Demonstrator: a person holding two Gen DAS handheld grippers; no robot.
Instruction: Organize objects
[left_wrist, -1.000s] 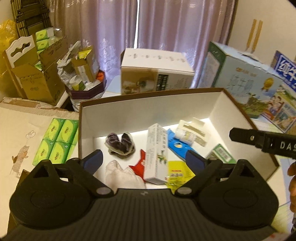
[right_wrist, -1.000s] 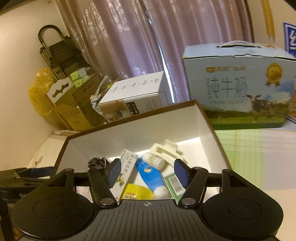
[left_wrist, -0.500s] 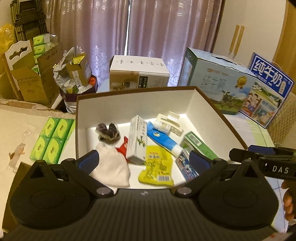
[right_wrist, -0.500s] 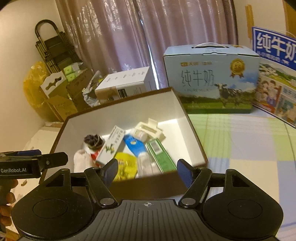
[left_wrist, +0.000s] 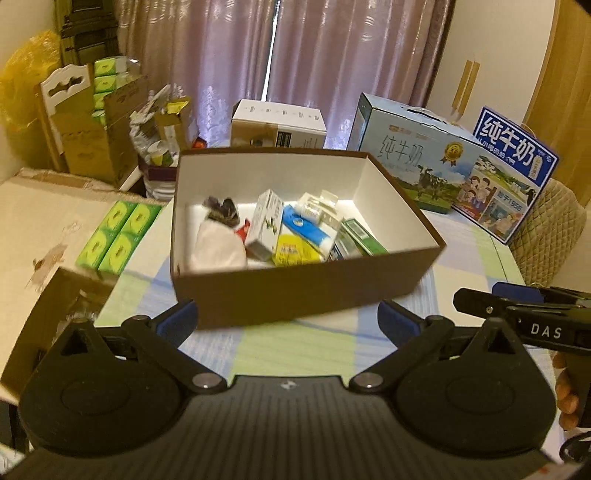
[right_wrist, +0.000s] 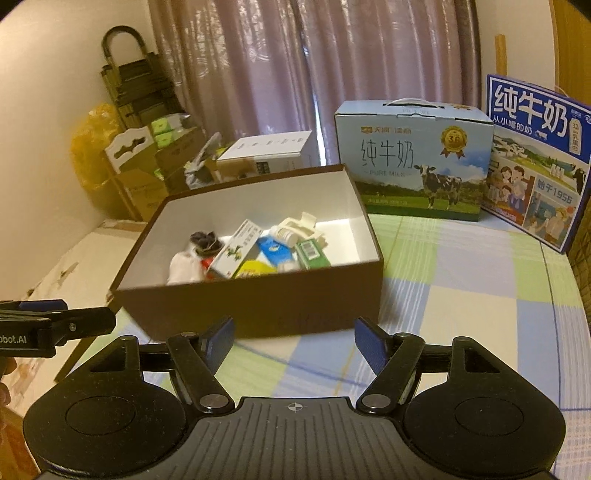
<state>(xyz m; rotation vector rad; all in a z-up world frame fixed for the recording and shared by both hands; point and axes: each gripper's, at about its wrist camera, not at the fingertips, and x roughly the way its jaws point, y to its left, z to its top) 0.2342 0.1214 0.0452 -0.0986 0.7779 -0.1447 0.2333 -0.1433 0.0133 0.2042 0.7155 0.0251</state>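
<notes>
A brown box with white inside (left_wrist: 295, 291) (right_wrist: 258, 306) stands on the checked tablecloth. It holds several small items: a white pouch (left_wrist: 218, 243), a dark scrunchie (left_wrist: 221, 208), a white carton (left_wrist: 264, 225), a yellow packet (left_wrist: 291, 253), a blue tube (left_wrist: 303, 229) and a green box (left_wrist: 360, 240). My left gripper (left_wrist: 286, 323) is open and empty, just in front of the box's near wall. My right gripper (right_wrist: 293, 339) is open and empty, also in front of the box.
Two milk cartons (right_wrist: 413, 162) (right_wrist: 535, 155) stand behind the box to the right. A white carton (left_wrist: 277, 123) stands behind it. Green tissue packs (left_wrist: 118, 236) lie to the left beside a cardboard sheet (left_wrist: 44, 221). Stacked boxes (left_wrist: 88, 125) fill the back left.
Both grippers have drawn back and up from over the box's inside to in front of its near wall. Both stay open and empty.
</notes>
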